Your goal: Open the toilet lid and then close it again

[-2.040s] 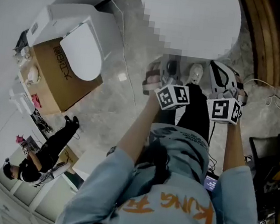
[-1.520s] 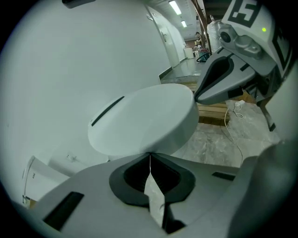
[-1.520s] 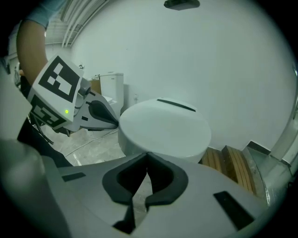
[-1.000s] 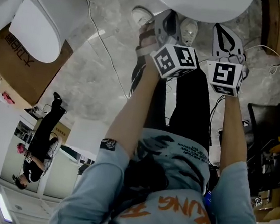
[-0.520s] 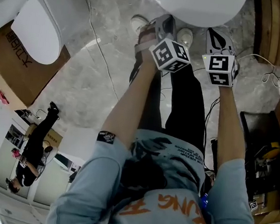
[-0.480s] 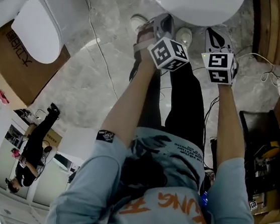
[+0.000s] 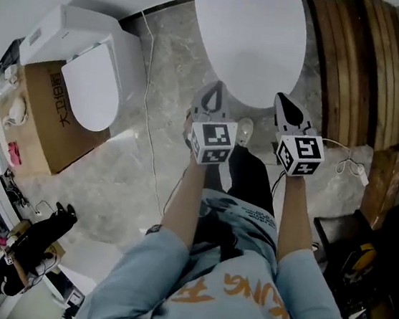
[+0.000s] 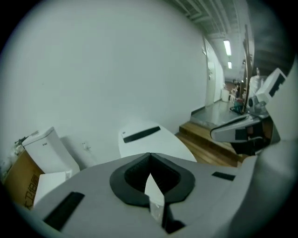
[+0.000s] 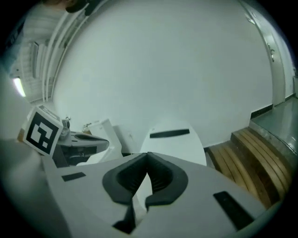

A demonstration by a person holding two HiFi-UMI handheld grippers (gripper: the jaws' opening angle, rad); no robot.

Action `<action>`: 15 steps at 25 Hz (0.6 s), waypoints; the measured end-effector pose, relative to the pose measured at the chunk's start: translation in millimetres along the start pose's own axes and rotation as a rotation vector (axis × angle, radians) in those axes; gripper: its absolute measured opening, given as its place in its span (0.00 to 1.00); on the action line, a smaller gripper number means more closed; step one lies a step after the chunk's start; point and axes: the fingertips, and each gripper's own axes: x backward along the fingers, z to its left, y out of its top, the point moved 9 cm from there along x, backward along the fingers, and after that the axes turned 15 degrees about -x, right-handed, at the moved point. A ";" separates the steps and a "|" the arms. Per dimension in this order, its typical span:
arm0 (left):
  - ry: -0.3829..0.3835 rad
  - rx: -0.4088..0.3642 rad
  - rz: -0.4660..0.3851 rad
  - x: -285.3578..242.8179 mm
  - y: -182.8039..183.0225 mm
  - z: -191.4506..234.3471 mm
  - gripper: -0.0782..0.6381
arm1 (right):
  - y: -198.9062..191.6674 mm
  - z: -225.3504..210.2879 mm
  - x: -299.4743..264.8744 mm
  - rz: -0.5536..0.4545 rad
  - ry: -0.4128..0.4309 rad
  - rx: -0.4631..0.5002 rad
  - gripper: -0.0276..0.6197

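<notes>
The white toilet (image 7: 247, 38) stands at the top middle of the head view, its oval lid (image 8: 149, 139) down, with a dark strip near its hinge end. My left gripper (image 7: 213, 93) hangs just short of the lid's front edge, jaws shut on nothing. To its right my right gripper (image 7: 284, 104) is held at the same height, also shut and empty. Neither touches the lid. In the left gripper view the shut jaws (image 8: 149, 156) point at the lid; the right gripper view shows the same lid (image 9: 174, 139) past its shut jaws (image 9: 148, 156).
A second white toilet (image 7: 88, 69) sits on a cardboard box (image 7: 34, 124) at the left. A wooden platform (image 7: 340, 71) runs along the right of the toilet. A thin cable (image 7: 149, 98) crosses the marble floor. A person (image 7: 30, 243) is at the bottom left.
Both grippers have risen from down by the feet to the height of the lid's front edge. Their jaws stayed shut. The whole closed lid has come into the head view.
</notes>
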 end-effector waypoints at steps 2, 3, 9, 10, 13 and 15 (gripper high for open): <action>0.055 0.059 -0.065 21.9 36.1 17.4 0.14 | 36.0 20.2 14.8 -0.070 0.033 0.012 0.06; 0.080 0.071 -0.102 31.3 55.1 25.9 0.14 | 53.0 28.8 20.6 -0.103 0.042 0.023 0.06; 0.171 0.101 -0.293 85.8 148.1 61.9 0.15 | 148.9 71.5 53.8 -0.302 0.053 0.057 0.06; 0.176 0.102 -0.323 92.1 162.3 67.6 0.15 | 166.6 79.7 57.8 -0.336 0.053 0.063 0.06; 0.178 0.081 -0.432 111.4 201.4 77.6 0.15 | 211.3 106.4 73.9 -0.421 0.048 0.143 0.06; 0.181 0.059 -0.488 128.8 219.4 76.4 0.14 | 226.1 119.6 92.9 -0.444 0.039 0.217 0.06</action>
